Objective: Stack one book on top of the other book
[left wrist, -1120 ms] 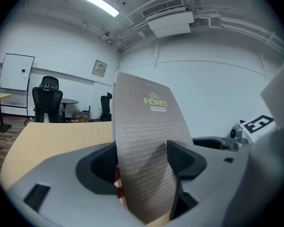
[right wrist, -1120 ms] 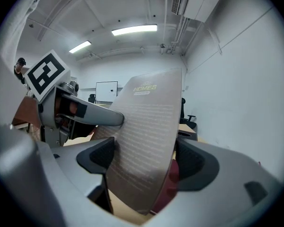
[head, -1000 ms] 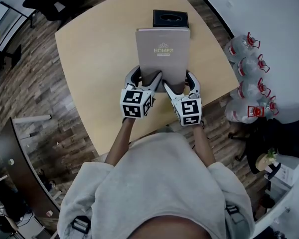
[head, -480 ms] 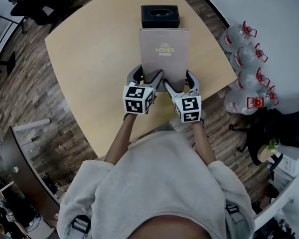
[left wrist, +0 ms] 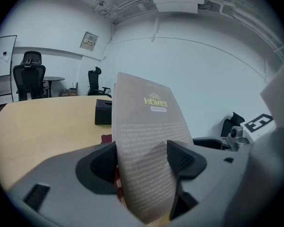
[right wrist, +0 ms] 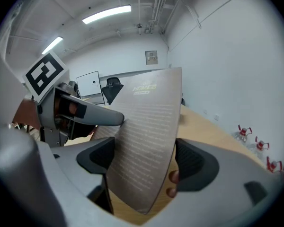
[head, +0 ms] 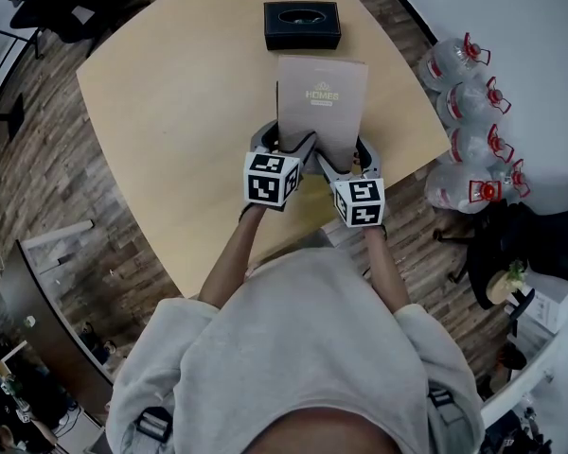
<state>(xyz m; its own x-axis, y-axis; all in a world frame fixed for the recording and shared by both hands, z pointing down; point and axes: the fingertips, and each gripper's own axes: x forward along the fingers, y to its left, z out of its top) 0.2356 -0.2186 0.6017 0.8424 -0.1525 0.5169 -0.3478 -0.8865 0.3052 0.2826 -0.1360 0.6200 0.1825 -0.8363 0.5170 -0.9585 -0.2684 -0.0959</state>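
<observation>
Head view: a light wooden table [head: 170,112] with rounded corners stands on a dark plank floor [head: 47,187], beside a white wall [head: 511,17]. A row of clear water bottles [head: 469,130] with red caps stands on the floor to the right of the table. At the far side of the tabletop lies a black tissue box [head: 302,25]. Nearer, and apart from the box, a grey-brown book [head: 322,102] marked "HOMES" is held by its near edge, cover upward. The left gripper [head: 286,143] takes the left part of that edge and the right gripper [head: 343,154] the right part, side by side.

Left gripper view: the left gripper [left wrist: 142,160] is closed down to the thickness of the book [left wrist: 146,141], with both pads pressed against it. The book stands raised off the table [left wrist: 42,122]. A dark red patch shows just under it; what it is cannot be told. Office chairs [left wrist: 31,74] stand at the far left of the room.

Right gripper view: the right gripper [right wrist: 144,160] likewise clamps the book [right wrist: 146,136], its jaws narrowed onto the near edge. Strip lights [right wrist: 106,13] run along the ceiling, and a whiteboard [right wrist: 91,86] stands against the far wall.
</observation>
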